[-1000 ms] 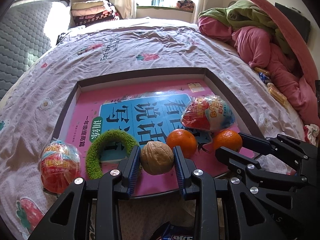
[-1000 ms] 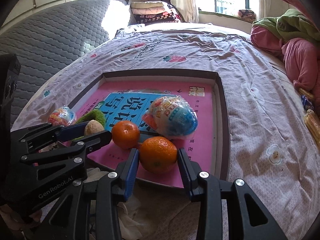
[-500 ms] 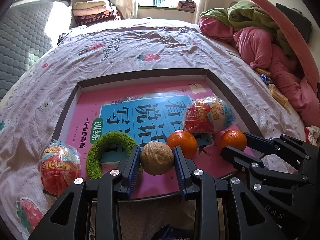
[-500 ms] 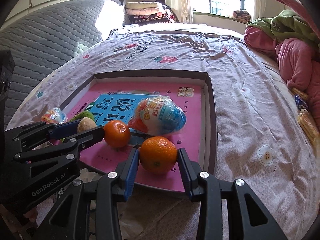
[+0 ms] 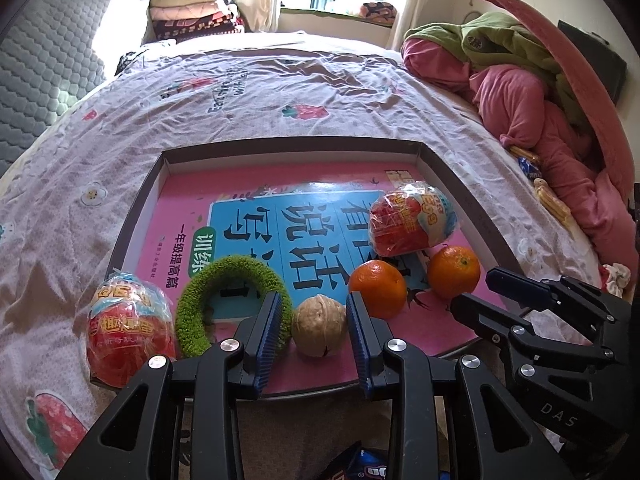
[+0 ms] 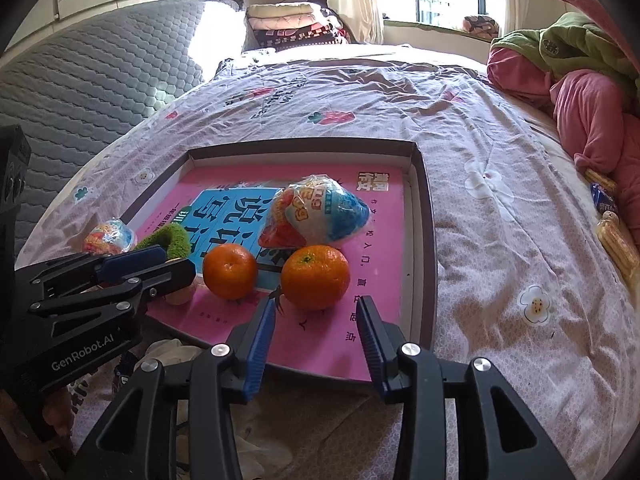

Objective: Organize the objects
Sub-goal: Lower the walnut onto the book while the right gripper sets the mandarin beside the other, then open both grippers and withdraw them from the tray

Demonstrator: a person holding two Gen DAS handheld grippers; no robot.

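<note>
A shallow dark-rimmed tray (image 5: 288, 146) on the bed holds a pink book. A walnut (image 5: 319, 326) rests on it between the fingers of my left gripper (image 5: 314, 308), whose pads stand slightly off it. My right gripper (image 6: 316, 312) is opening. Its pads are clear of the right-hand orange (image 6: 315, 276), which sits on the book just beyond the fingertips. A second orange (image 6: 229, 272) lies to its left. A wrapped snack packet (image 6: 316, 212) lies behind both. A green fuzzy ring (image 5: 232, 272) lies left of the walnut.
Another wrapped packet (image 5: 128, 328) sits at the tray's near left corner. A heap of pink and green bedding (image 5: 520, 92) fills the right side of the bed. Small snack packets (image 6: 612, 236) lie on the sheet to the right. Folded blankets (image 5: 192, 12) are stacked at the far end.
The right jaws have spread off the orange, which now sits on the book ahead of them. The left gripper has drawn back slightly, and a gap shows beside the walnut.
</note>
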